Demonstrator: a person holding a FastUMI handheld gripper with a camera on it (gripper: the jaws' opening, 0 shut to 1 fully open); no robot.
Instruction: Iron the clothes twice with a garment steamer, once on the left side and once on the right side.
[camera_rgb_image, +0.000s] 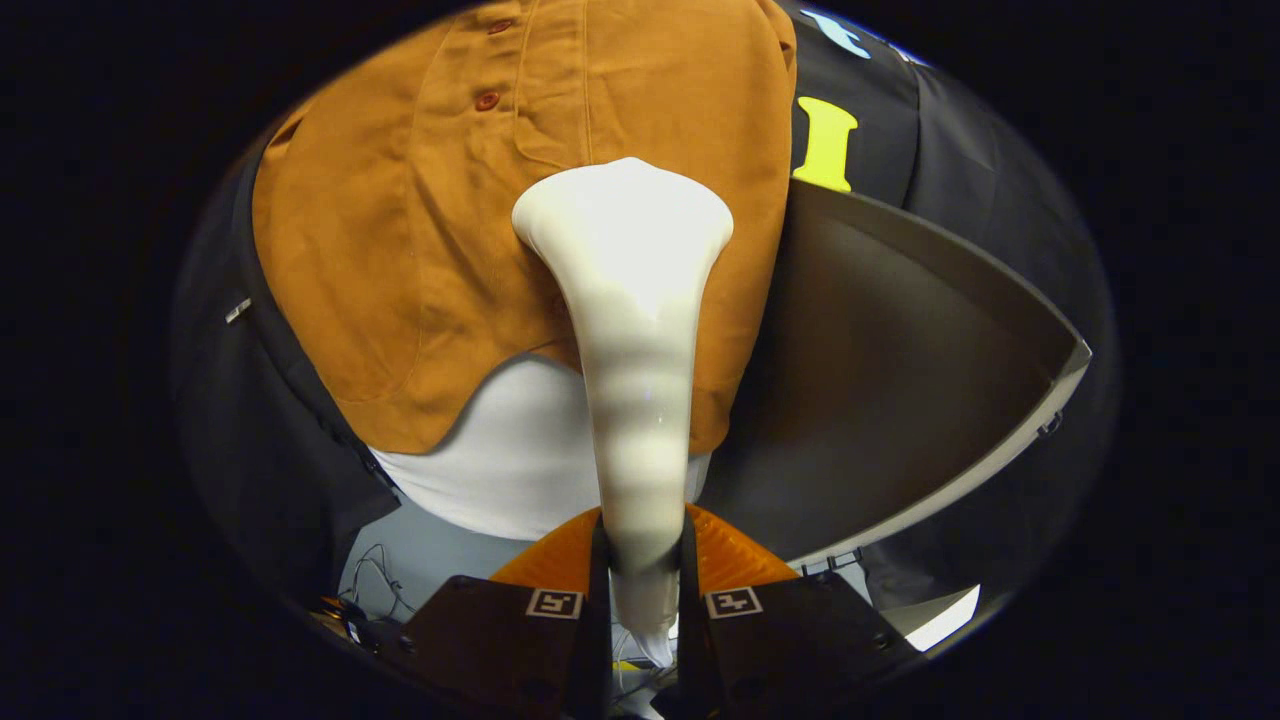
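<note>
A white rounded form is seen below the hem of the hanging garment, and a dark board with a pale edge is set to one side of it. Loose thin cables are seen low down against a pale grey surface, and a small metal clip is fixed on the dark cloth

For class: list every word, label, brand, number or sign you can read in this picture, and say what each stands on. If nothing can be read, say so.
No readable words, brands or numbers.
Square coded markers, patterns and not text, sit one on each side of the gripper, which is shut on the steamer.
The steamer is plain, with no print showing.
The shirt shows buttons and a pocket, but no tag or logo.
</note>
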